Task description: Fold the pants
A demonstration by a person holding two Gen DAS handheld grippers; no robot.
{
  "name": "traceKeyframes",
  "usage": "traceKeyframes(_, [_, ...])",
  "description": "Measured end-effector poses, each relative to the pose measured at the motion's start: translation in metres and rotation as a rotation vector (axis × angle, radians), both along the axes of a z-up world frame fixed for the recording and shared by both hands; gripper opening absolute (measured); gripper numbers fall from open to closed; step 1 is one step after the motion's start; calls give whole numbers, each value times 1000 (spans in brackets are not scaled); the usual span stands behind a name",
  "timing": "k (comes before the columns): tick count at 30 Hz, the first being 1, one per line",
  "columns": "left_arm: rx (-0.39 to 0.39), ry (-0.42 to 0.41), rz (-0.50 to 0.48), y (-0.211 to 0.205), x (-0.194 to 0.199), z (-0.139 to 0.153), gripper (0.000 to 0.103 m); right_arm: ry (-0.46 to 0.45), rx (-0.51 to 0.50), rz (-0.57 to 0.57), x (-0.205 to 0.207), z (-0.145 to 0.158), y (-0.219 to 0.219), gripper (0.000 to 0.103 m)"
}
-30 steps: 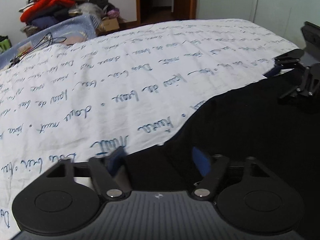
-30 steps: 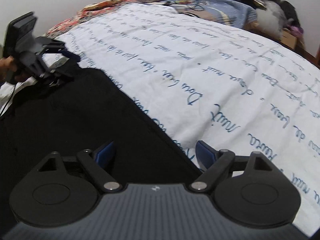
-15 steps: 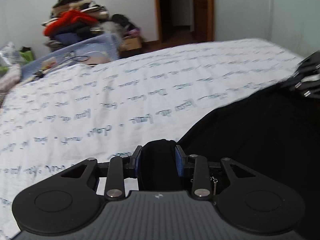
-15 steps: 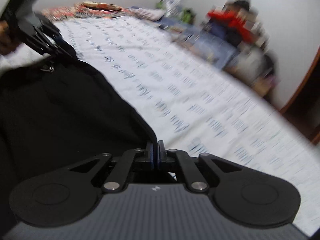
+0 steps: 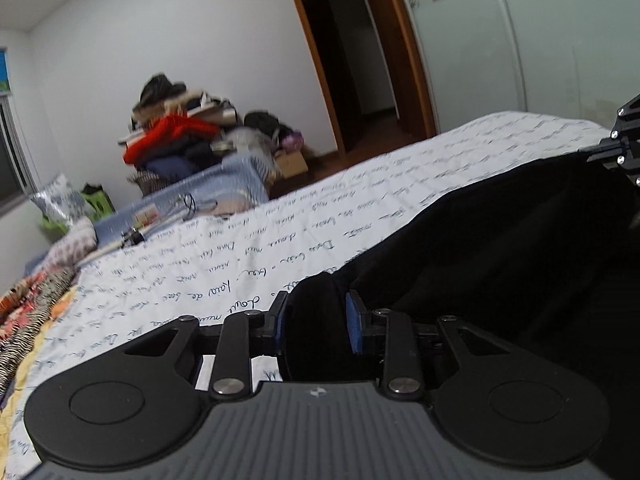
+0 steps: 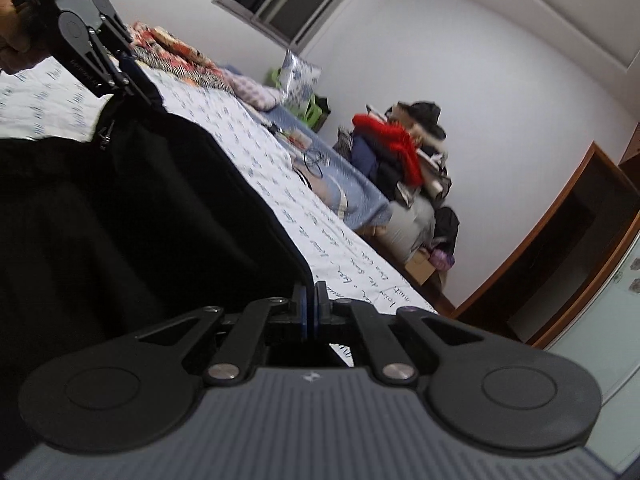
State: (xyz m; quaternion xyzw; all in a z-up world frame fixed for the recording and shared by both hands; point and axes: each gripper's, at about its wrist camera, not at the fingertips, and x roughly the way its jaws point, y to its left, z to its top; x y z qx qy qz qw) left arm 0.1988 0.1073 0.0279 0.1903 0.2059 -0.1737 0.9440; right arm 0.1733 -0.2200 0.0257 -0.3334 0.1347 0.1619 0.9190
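The black pants [image 5: 500, 248] hang stretched between my two grippers above the white bed sheet with blue writing [image 5: 240, 248]. My left gripper [image 5: 316, 322] is shut on a thick bunch of the pants' edge between its blue pads. My right gripper [image 6: 311, 306] is shut on a thin edge of the pants [image 6: 132, 208]. In the right wrist view the left gripper [image 6: 120, 68] shows at the far corner of the fabric, held by a hand. In the left wrist view part of the right gripper [image 5: 622, 152] shows at the right edge.
A pile of clothes with a red garment [image 5: 172, 136] stands by the far wall behind a blue-covered surface [image 5: 208, 196] with cables. A patterned blanket [image 5: 28, 312] lies at the bed's left end. An open wooden doorway [image 5: 352, 60] is beyond the bed.
Both grippers closed on the pants' edge from open a second ago, then lifted it off the bed; both views now tilt upward toward the walls.
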Motion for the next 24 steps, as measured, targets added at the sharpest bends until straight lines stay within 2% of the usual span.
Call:
traceKeyframes(5, [-64,-16,17,12,-60,0,27,-2,13,27,-63,0,0,3])
traceKeyframes(10, [-165,32,81,35,-107,-14,27,45,9,68,-123,-12,5,3])
traceKeyframes(17, [-137,111,136,49,-139,-47,27,100,-109,175,-185,-49,35,3])
traceKeyframes(20, [-105,123,134,48,-152,-55,27,114,-144,182,-193,-62,44,3])
traceKeyframes(24, [-29,128,117,45,-159,-61,27,128,-146,173,-196,-63,49,3])
